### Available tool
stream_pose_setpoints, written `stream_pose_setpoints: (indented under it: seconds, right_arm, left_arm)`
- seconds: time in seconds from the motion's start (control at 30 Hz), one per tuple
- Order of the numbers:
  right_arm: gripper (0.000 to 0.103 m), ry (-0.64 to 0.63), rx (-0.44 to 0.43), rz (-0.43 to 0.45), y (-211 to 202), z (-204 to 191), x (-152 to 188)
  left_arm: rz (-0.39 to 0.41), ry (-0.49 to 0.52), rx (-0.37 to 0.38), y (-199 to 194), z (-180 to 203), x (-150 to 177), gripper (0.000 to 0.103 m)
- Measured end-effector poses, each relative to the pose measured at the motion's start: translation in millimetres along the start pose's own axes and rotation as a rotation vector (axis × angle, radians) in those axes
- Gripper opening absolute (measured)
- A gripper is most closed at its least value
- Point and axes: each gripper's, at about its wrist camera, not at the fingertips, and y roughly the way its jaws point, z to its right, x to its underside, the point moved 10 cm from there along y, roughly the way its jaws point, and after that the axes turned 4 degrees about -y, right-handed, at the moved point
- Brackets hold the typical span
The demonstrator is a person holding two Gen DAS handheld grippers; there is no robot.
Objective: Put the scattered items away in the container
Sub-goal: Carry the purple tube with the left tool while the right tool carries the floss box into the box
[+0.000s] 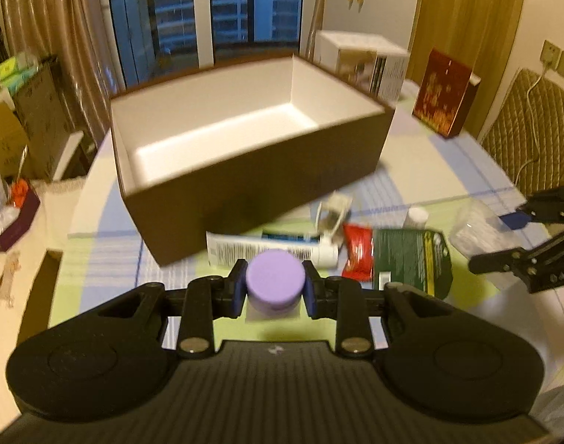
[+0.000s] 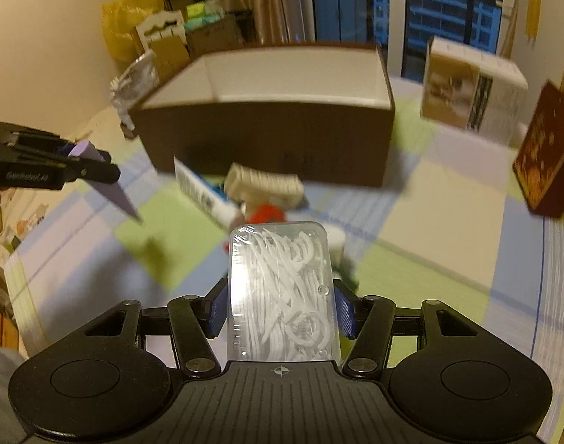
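Now both claws are loaded and aimed at the brown box (image 1: 245, 170), which stands open on the bench (image 1: 448, 170) with its white interior bare. The left claw (image 1: 274, 288) is clenched on a purple-lidded jar (image 1: 275, 277), pinched by its sides between the blue pads (image 1: 238, 288), and the jar is held clear of the checked cloth, just short of the box's near wall. The right claw (image 2: 282, 310) is closed around a clear case of floss picks (image 2: 282, 288), gripped across its long edges and carried flat above the pile.

The step in hand is judged to be the carry and drop, and height is what matters: each load should be lifted above the box rim before it is moved forward, since the near wall is tall and a low approach would shove the box back. The jar should be kept upright and released low inside, towards the left half; the floss case is better placed towards the right, so that the two claws are kept apart (they already sit near each other in the left view). A slip is possible with the smooth case, so no twisting is advised.

Left on the cloth are a toothpaste tube (image 1: 274, 248), a red packet (image 1: 357, 255) and a green pouch (image 1: 411, 262).
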Motion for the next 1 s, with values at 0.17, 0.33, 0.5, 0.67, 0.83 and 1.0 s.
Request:
stream_pose_setpoints:
  seconds: [0.17, 0.33, 0.5, 0.67, 0.83, 1.0]
  right_arm:
    - [0.06, -0.013, -0.009, 0.056, -2, 3, -34]
    - [0.06, -0.031, -0.014, 0.087, -1, 6, -60]
    - [0.06, -0.036, -0.028, 0.104, 2, 8, -81]
    - [0.06, -0.067, -0.041, 0.125, 6, 6, -105]
    - [0.06, -0.107, -0.04, 0.155, 13, 8, -135]
    - [0.06, -0.134, -0.038, 0.188, 24, 11, -172]
  left_arm:
    - [0.047, 0.029, -0.005, -11, -2, -23, 0.025]
    - [0.081, 0.043, -0.008, -18, -9, -43, 0.025]
    - [0.112, 0.057, -0.013, -23, -16, -62, 0.025]
    - [0.147, 0.076, -0.016, -26, -24, -86, 0.025]
    - [0.184, 0.1, -0.025, -26, -34, -114, 0.025]
    - [0.211, 0.138, -0.044, -19, -43, -143, 0.025]
